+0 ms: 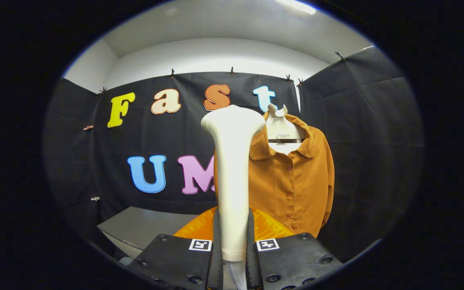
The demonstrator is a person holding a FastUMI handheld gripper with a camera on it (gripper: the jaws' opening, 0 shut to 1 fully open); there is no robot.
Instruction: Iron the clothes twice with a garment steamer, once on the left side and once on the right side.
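Steamer (pixel 232 177) stands upright between my gripper's (pixel 232 245) two fingers, and I see both of them pressed against its white handle low down, so the tongs are pinching it. Its wide head sits at the top, well above the fingers. Beyond it, a little to the right, hangs a brown button-up shirt (pixel 296 177) on a pale hanger (pixel 281 129) (collar open, buttons running down the front). The steamer's handle hides the shirt's left part from me, and I cannot tell whether the head touches the cloth. An orange ribbed thing (pixel 268 227) shows just ahead of the fingers, either side of the handle. A grey table (pixel 143 225) lies off to the left, against the booth's dark wall
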